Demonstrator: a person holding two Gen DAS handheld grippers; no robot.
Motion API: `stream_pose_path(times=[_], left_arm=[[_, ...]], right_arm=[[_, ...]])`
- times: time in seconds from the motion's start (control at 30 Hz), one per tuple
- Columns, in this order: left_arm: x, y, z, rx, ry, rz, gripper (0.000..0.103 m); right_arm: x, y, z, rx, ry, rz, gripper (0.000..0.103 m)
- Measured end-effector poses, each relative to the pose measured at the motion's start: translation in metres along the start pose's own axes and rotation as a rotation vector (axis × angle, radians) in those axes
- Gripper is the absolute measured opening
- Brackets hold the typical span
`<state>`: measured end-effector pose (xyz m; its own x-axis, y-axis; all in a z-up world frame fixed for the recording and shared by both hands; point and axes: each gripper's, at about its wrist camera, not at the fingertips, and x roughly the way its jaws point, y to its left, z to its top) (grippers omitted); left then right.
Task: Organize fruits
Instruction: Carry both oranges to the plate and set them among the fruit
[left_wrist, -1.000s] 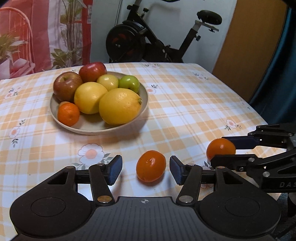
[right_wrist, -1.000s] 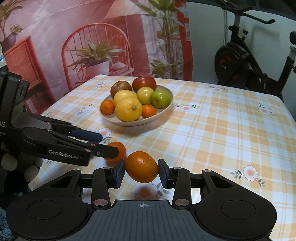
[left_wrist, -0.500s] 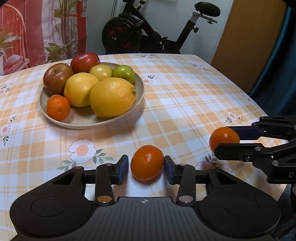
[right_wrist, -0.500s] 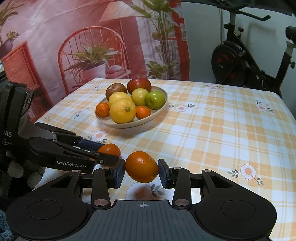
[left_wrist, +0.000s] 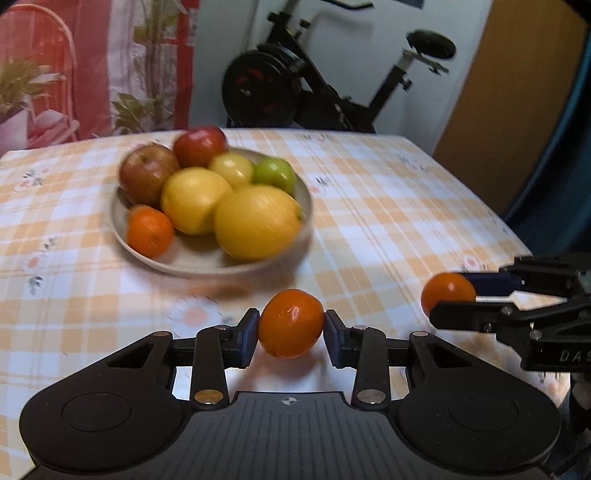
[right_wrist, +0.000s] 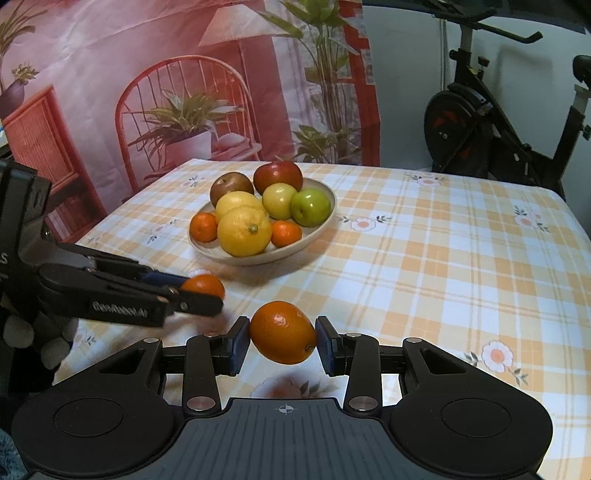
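In the left wrist view, the left tool (left_wrist: 291, 330) grips a tangerine (left_wrist: 290, 323) between its blue pads, which have just been closing and now press on both sides of the fruit. The fruit looks lifted a little off the desk (left_wrist: 388, 206), though the blur makes that hard to judge. Ahead of the tool and slightly to its left stands a shallow bowl (left_wrist: 192, 264) holding two apples, two large yellow citrus fruits, a pale yellow fruit, a green apple and a small orange fruit. To the tool's right, the right tool (left_wrist: 454, 301) reaches in sideways, clamped on a second tangerine (left_wrist: 445, 292). The desk wears an orange-and-white checked cloth with flowers. Beyond its far edge stands an exercise bike (left_wrist: 325, 88), with a printed backdrop (left_wrist: 92, 66) to its left.

In the right wrist view, the right tool (right_wrist: 283, 339) clasps its tangerine (right_wrist: 283, 331) between both pads, clear of the cloth, with a shadow beneath. To its left the left tool (right_wrist: 205, 295) comes in sideways, its tangerine (right_wrist: 202, 285) showing past the fingers. The bowl (right_wrist: 321, 229) sits ahead, slightly left, with open checked cloth between it and the tool. The backdrop (right_wrist: 184, 85) of painted chair and plants hangs behind; the bike (right_wrist: 491, 122) stands far right.
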<state>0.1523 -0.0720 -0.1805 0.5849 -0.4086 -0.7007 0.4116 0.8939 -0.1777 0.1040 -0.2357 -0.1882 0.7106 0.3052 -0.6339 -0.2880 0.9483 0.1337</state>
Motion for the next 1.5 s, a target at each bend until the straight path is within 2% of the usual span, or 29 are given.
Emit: stream_pose_path(times=[0.33, 0.83, 1.2, 1.5], left_arm=[[-0.014, 0.027, 0.024, -0.064, -0.091, 0.080, 0.040], [0.004, 0.042, 0.034, -0.088, -0.092, 0.127, 0.040], [0.012, 0.051, 0.033, -0.102, -0.077, 0.122, 0.040], [0.014, 0.050, 0.034, -0.098, -0.075, 0.115, 0.040]], right_arm=[[0.017, -0.005, 0.035, -0.023, -0.035, 0.005, 0.035], [0.077, -0.006, 0.095, -0.056, -0.051, 0.017, 0.035], [0.126, -0.004, 0.113, -0.046, -0.024, 0.027, 0.035], [0.140, -0.001, 0.113, -0.040, -0.002, 0.042, 0.036]])
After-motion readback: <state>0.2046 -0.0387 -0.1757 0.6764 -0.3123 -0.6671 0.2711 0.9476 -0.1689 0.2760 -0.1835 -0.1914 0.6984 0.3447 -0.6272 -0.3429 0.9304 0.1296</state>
